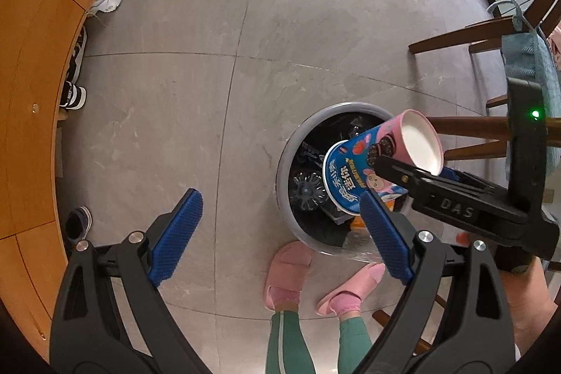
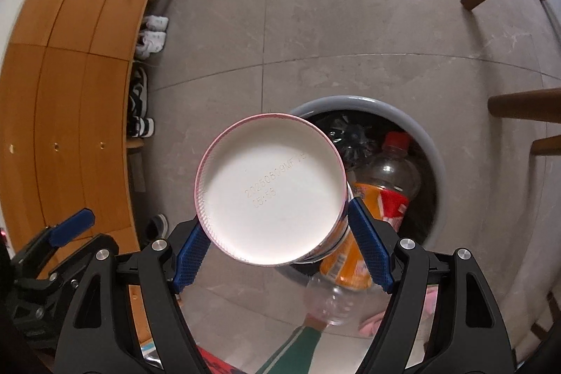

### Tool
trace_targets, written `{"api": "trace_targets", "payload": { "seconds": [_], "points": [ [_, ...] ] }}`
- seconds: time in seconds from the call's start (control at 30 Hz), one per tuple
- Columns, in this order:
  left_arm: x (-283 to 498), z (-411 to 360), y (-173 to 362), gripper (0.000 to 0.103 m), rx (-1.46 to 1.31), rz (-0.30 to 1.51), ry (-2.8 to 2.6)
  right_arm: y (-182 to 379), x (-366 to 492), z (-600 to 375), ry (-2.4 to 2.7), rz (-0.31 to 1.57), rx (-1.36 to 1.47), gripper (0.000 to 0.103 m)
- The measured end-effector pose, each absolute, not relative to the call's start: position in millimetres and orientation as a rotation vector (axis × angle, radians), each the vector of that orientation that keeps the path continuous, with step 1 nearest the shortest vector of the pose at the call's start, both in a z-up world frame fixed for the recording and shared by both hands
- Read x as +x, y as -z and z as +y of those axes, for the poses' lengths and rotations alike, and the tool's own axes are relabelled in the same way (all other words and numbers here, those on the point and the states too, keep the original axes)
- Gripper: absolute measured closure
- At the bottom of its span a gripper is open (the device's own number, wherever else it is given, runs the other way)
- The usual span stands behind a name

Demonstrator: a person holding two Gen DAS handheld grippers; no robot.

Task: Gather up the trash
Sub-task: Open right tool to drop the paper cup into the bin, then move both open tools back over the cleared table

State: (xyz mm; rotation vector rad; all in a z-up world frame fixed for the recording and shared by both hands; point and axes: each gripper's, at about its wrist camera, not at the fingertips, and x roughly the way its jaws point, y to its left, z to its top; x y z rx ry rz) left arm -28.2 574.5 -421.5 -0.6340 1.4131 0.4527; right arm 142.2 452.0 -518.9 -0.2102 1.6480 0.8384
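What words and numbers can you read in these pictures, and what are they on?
"DAS": raised letters on the black right gripper.
"20250809MF 19" and "05:55": stamped on the white bottom of the snack cup; the last digits are faint.
Big white Chinese characters on the cup's blue side: too curved for a sure reading.
Bottle label: too blurred.

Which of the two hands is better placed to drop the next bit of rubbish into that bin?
The right. Its gripper already clamps the cookie cup over the bin. The left gripper is open and empty, beside the bin.
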Motion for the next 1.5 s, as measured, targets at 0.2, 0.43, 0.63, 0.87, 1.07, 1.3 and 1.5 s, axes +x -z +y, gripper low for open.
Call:
{"api": "trace_targets", "payload": {
  "seconds": [0.2,0.43,0.63,0.87,1.07,1.3,1.5],
  "points": [
    [-28,571,436,0.014,-0.628,1.431,-0.450,535,133,456,-0.845,1.628,-0.265,0.026],
    [-23,572,460,0.014,-0.594,1.473,-0.433,549,133,446,-0.796,1.697,-0.228,0.027],
    [-25,572,458,0.014,-0.616,1.473,-0.430,540,138,431,-0.776,1.705,-0.200,0.027],
    [-25,566,446,0.014,-0.621,1.467,-0.417,508,151,417,-0.780,1.695,-0.149,0.027],
    [-25,563,425,0.014,-0.610,1.459,-0.412,481,153,410,-0.791,1.689,-0.131,0.027],
    [-26,563,372,0.014,-0.580,1.427,-0.424,399,152,397,-0.833,1.656,-0.028,0.027],
    [-29,562,306,0.014,-0.617,1.399,-0.420,309,140,385,-0.907,1.656,0.063,0.025]
  ]
}}
